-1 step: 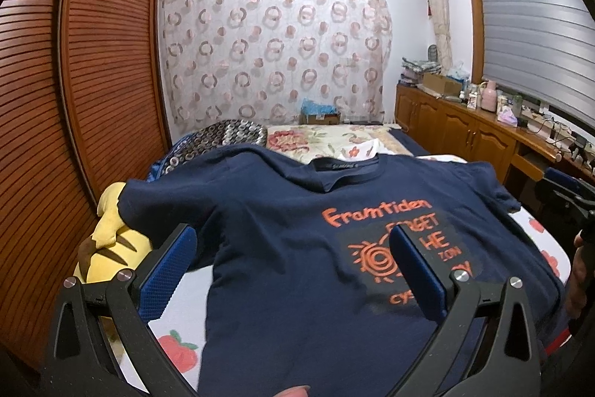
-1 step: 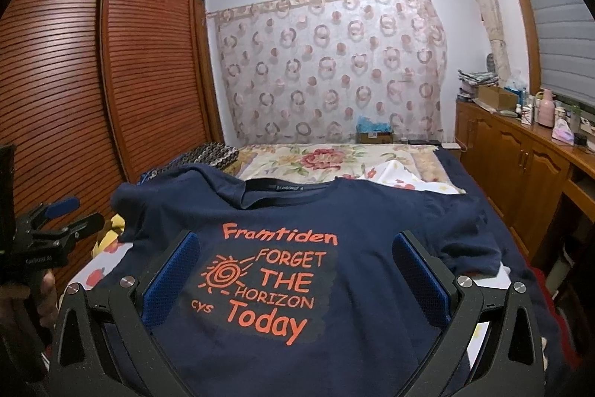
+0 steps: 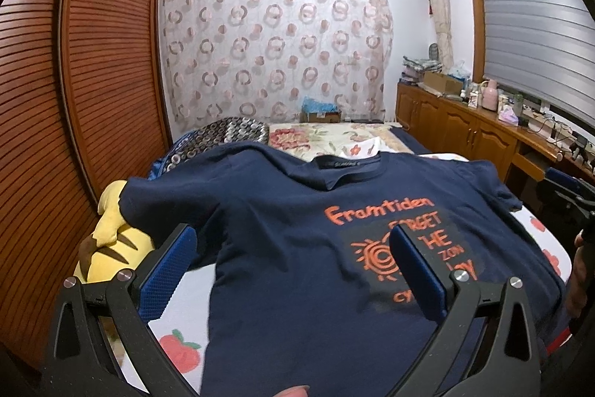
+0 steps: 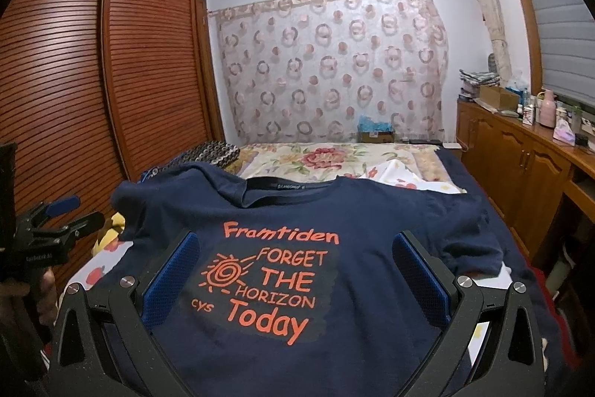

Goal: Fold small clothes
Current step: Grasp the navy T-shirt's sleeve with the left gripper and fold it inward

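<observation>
While both tongs (image 3: pixel 293 261) (image 4: pixel 295 272) gape, navy T-shirt (image 4: pixel 372 229) face-up, orange print legible.

The bed (image 4: pixel 479 173) runs from near to far, ending at the curtained wall. A navy T-shirt (image 4: pixel 372 222) with orange lettering lies spread face up across its near half, collar toward the far end, over a white sheet printed with red fruit (image 3: pixel 174 345). At the near left edge sits a yellow plush toy (image 3: pixel 111 233). Farther off lie a floral quilt (image 4: pixel 316 159) and, far left, a dark patterned cushion (image 3: pixel 238 133).
</observation>
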Available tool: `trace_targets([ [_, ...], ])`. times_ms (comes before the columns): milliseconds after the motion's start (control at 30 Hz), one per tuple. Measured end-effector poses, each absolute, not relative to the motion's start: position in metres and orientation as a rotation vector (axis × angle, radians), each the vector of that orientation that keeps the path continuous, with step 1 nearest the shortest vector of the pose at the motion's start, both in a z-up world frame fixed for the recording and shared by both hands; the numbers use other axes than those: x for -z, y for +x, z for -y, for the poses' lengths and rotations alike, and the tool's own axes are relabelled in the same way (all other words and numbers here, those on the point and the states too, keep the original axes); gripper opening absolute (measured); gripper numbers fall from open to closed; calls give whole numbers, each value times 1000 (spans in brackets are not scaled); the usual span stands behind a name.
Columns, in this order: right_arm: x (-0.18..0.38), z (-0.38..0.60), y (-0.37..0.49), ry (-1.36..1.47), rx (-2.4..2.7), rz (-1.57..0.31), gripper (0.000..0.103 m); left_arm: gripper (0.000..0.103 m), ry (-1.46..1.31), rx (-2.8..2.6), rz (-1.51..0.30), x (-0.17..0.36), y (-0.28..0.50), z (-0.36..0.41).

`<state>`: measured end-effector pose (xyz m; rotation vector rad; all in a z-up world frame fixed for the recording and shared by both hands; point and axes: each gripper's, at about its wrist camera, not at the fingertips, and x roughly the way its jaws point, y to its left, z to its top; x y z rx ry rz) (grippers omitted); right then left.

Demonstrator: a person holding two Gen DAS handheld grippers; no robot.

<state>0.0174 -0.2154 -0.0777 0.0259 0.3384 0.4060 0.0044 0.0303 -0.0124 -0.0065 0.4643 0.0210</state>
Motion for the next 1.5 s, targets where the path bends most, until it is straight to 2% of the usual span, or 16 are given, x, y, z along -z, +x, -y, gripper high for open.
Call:
trace_targets([
  [567,87,206,56,1,-527,-466,100,103,-74,-38,-590,41,28,-116],
  [667,86,209,59,-5,-539,-478,100,95,-101,-50,-629,50,38,-136],
  [733,87,209,62,-6,-542,-482,100,79,-131,-42,-683,59,49,-150],
  [800,87,210,64,-7,-546,-488,100,71,-168,-31,-729,69,60,-162],
  [967,86,201,74,-25,-564,-495,100,62,-218,-39,-800,87,84,-182],
  [1033,85,198,79,-37,-571,-498,100,54,-223,-44,-833,95,95,-188],
  [1167,84,186,83,-49,-594,-508,100,49,-215,-61,-912,108,112,-193],
  [1400,84,174,89,-82,-631,-518,100,47,-192,-73,-948,114,121,-195],
  [1433,85,174,90,-87,-635,-518,100,39,-175,-87,-948,115,122,-194],
  [1500,86,170,89,-92,-639,-518,100,32,-133,-112,-934,115,119,-192],
])
